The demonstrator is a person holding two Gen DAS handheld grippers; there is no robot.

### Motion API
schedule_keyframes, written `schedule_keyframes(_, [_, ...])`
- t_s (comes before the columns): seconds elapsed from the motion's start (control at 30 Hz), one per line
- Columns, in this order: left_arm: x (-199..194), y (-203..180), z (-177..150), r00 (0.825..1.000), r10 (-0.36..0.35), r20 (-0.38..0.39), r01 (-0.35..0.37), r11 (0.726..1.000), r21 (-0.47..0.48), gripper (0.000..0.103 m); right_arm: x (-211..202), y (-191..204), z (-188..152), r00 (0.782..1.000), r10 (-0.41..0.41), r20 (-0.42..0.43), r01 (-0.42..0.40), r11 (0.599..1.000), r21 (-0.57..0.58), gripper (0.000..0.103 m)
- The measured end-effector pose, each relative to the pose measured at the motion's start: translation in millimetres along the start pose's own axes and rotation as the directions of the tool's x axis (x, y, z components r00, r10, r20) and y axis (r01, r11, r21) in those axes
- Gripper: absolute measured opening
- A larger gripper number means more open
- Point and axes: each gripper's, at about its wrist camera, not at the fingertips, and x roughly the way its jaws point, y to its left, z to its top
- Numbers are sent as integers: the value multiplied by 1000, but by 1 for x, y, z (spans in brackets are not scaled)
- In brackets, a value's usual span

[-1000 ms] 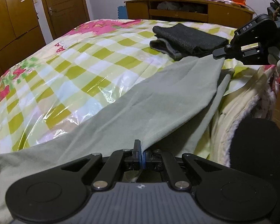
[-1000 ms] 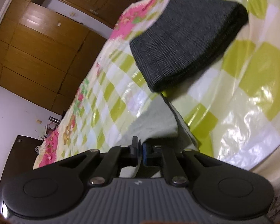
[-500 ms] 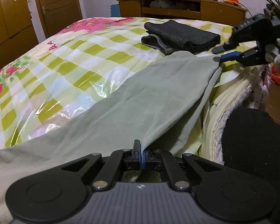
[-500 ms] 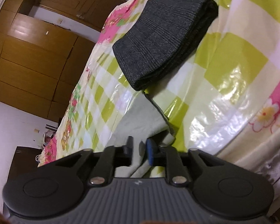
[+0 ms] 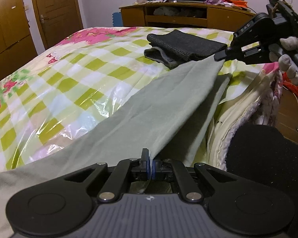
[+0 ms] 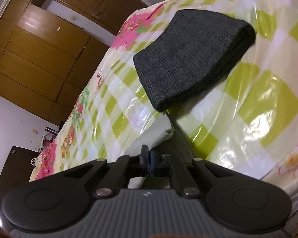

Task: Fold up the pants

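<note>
Pale grey-green pants (image 5: 159, 107) lie stretched along the near edge of a bed covered in checked plastic sheeting (image 5: 69, 83). My left gripper (image 5: 150, 164) is shut on the near end of the cloth. My right gripper (image 5: 221, 56) is shut on the far corner of the pants and holds it taut just in front of a folded dark grey garment (image 5: 184, 47). In the right wrist view the gripper (image 6: 149, 162) is shut on the pale cloth (image 6: 155, 132), with the dark garment (image 6: 190, 63) just beyond.
A wooden cabinet (image 5: 178, 15) with piled clothes stands beyond the bed. Wooden doors (image 5: 53, 13) are at the left. The bed's side edge with a cream quilt (image 5: 238, 115) drops off at the right. Something black (image 5: 268, 156) is at lower right.
My right gripper was shut on the cloth, opened half a second ago, and is shut on the far corner again, lifting it. The left gripper has kept its hold.
</note>
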Motion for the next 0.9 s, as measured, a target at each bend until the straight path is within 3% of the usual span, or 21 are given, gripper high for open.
schedule_keyframes(0.13, [7, -3, -9, 999, -16, -37, 17, 1000, 5, 18, 10, -6, -7, 994, -85, -62, 83, 996, -23, 9])
schedule_keyframes(0.23, [3, -5, -13, 999, -30, -35, 30, 1000, 7, 18, -3, -17, -10, 997, -72, -41, 74, 996, 51, 12])
schedule_keyframes(0.3, [1, -4, -14, 999, -32, -32, 32, 999, 5, 18, -13, -23, -9, 997, -68, -34, 71, 993, 93, 24])
schedule_keyframes(0.5, [-2, -1, -17, 999, -33, -19, 33, 999, -13, 18, -15, -17, -9, 993, -94, -65, 101, 989, 112, 41])
schedule_keyframes(0.73, [-14, 4, -24, 999, -32, 5, 33, 998, -45, 18, 12, -10, -9, 976, -167, -136, 182, 978, 103, 43])
schedule_keyframes(0.9, [-27, 10, -28, 999, -31, 43, 34, 997, -73, 18, 7, -2, -10, 968, -197, -155, 210, 976, 67, 43])
